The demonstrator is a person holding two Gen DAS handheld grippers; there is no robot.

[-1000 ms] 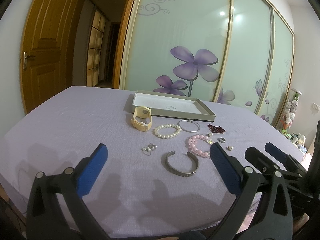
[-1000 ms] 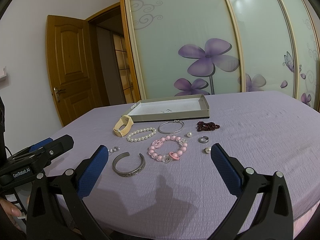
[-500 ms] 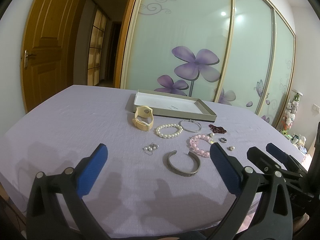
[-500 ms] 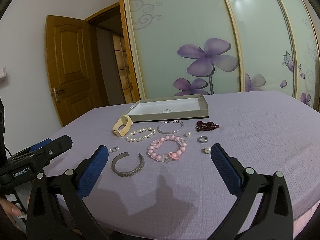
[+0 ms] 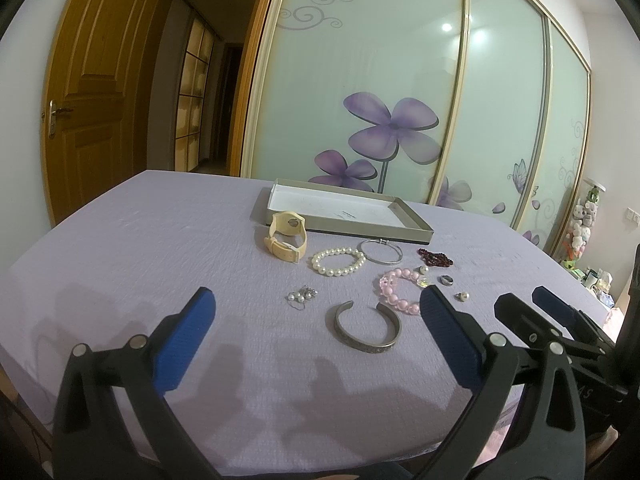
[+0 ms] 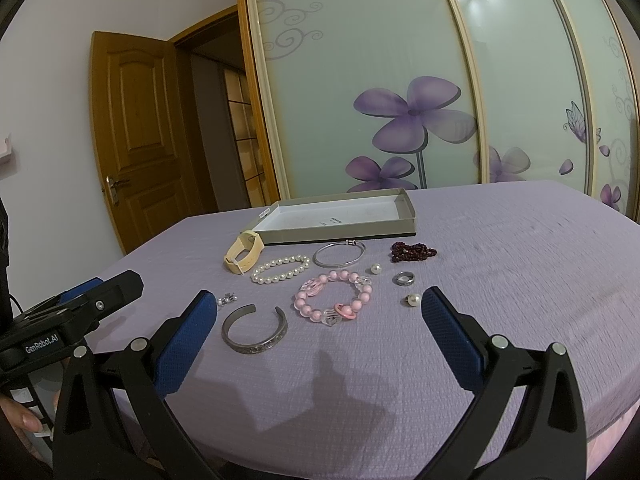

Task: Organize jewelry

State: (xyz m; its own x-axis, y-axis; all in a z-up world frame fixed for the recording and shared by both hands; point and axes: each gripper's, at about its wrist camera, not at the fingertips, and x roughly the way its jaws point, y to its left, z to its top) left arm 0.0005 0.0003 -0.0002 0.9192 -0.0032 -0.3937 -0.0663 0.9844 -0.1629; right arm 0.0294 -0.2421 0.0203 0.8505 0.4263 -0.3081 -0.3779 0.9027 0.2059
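Tray [image 5: 404, 234]: far, unfilled (to receive pieces). Cuff [image 5: 368, 330], pink bracelet [image 6: 334, 298]: near, loose on tabletop [image 5: 160, 240]. Left gripper [image 5: 316, 332], right gripper [image 6: 320, 330]: both released, holding nothing.

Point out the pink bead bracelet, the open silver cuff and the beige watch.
pink bead bracelet [image 6: 333, 297], right wrist view, open middle of its loop.
open silver cuff [image 6: 256, 347], right wrist view, near engraved band.
beige watch [image 5: 285, 236], left wrist view, strap.

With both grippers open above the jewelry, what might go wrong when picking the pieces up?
1. The pearl earring and ring are tiny and lie flat on the purple cloth; the right gripper may pinch fabric or flick them away.
2. The silver cuff lies close to the pink bead bracelet; the left gripper could push one while closing on the other.
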